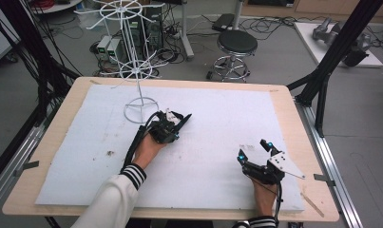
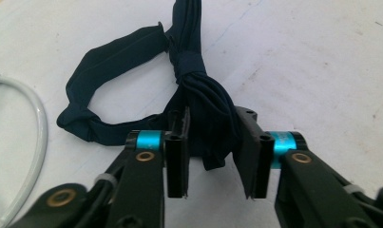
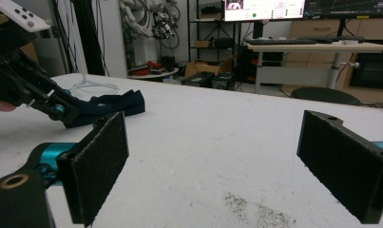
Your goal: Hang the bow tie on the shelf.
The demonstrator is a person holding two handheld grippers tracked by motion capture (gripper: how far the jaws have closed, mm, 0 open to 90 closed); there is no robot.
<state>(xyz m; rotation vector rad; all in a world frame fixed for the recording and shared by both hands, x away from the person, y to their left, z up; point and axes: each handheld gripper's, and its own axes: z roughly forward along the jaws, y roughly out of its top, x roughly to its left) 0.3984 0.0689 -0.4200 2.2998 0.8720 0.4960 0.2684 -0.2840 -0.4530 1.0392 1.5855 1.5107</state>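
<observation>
A dark blue bow tie [image 2: 198, 90] with its strap loop [image 2: 99, 57] lies on the white sheet [image 1: 217, 109]. My left gripper [image 2: 213, 156] has one wing of the bow between its pads, and the cloth fills the gap and touches both. In the high view the left gripper [image 1: 179, 121] sits just right of the wire stand's base. The right gripper view shows the bow tie [image 3: 127, 102] in front of the left gripper [image 3: 61, 111]. My right gripper [image 1: 252, 148] rests low at the front right, jaws wide apart with nothing between them [image 3: 217, 161].
A tall white wire stand [image 1: 140, 102] with spoked rings rises at the back left of the sheet; its base ring [image 2: 37, 114] curves close to the left gripper. The wooden table edge [image 1: 293, 123] frames the sheet. A stool [image 1: 236, 42] stands beyond the table.
</observation>
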